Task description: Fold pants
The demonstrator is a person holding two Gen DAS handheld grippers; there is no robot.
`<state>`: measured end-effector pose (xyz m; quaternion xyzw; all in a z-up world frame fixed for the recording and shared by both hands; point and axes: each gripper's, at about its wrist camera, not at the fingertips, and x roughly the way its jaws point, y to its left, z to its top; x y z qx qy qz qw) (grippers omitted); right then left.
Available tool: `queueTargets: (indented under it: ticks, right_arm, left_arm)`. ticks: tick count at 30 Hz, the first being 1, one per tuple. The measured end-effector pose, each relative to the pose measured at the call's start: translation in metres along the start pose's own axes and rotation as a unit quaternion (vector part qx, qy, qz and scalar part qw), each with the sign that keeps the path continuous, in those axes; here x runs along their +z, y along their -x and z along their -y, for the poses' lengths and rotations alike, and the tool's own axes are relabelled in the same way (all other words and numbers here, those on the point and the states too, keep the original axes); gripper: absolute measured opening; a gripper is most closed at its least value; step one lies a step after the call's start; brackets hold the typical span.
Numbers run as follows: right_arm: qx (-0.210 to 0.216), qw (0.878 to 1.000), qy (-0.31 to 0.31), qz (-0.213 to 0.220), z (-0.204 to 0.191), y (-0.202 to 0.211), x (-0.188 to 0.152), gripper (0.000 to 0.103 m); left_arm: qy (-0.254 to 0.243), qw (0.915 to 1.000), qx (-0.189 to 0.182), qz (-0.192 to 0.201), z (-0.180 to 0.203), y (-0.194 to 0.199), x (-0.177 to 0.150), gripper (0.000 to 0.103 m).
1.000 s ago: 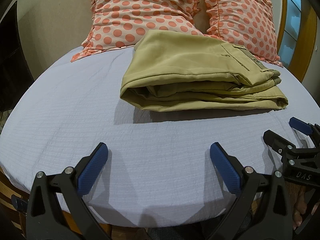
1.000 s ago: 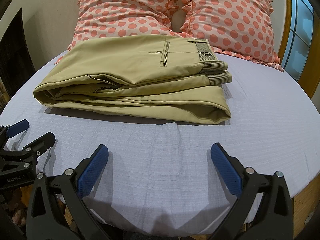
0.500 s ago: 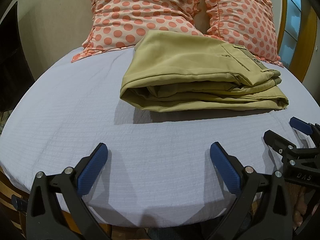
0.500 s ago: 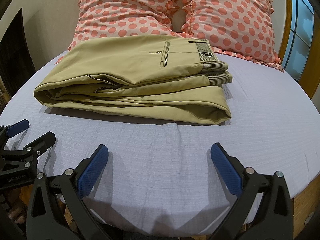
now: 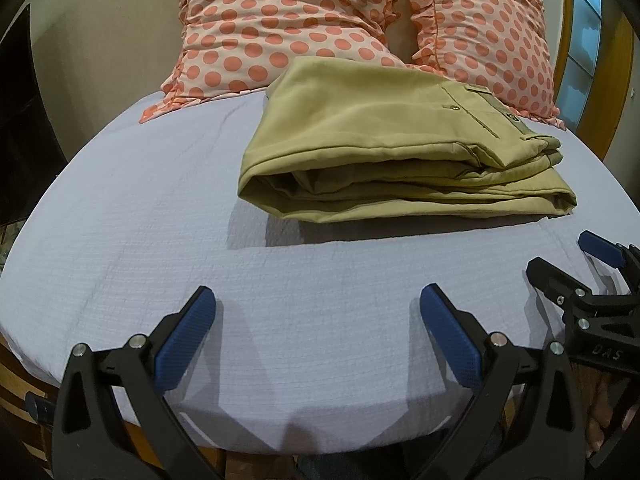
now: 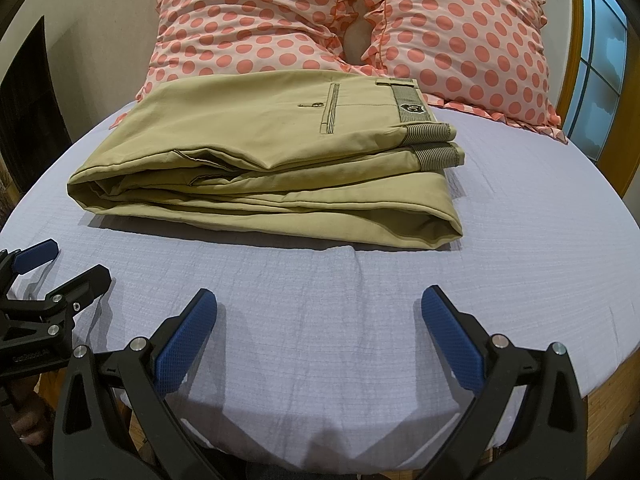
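Note:
The khaki pants lie folded in a thick stack on the pale blue bed sheet, back pocket and waistband on top; they also show in the right wrist view. My left gripper is open and empty, hovering over the sheet near the bed's front edge, well short of the pants. My right gripper is open and empty in the same way. Each gripper shows at the side of the other's view: the right one and the left one.
Two pink pillows with coral dots lean against the wall behind the pants. The bed's wooden frame shows at the lower right. A window is at the far right and a dark panel at the left.

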<state>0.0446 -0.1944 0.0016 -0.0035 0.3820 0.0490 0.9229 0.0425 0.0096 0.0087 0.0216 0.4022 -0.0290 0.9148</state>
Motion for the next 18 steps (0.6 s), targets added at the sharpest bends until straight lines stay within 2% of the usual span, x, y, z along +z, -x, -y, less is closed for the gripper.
queueTargets:
  ticks: [18]
  right_arm:
    - [0.001,1.0,0.001,0.0,0.0006,-0.0001,-0.0001,0.102]
  left_arm:
    - [-0.001,1.0,0.001,-0.007,0.0017,-0.0001,-0.0004,0.101]
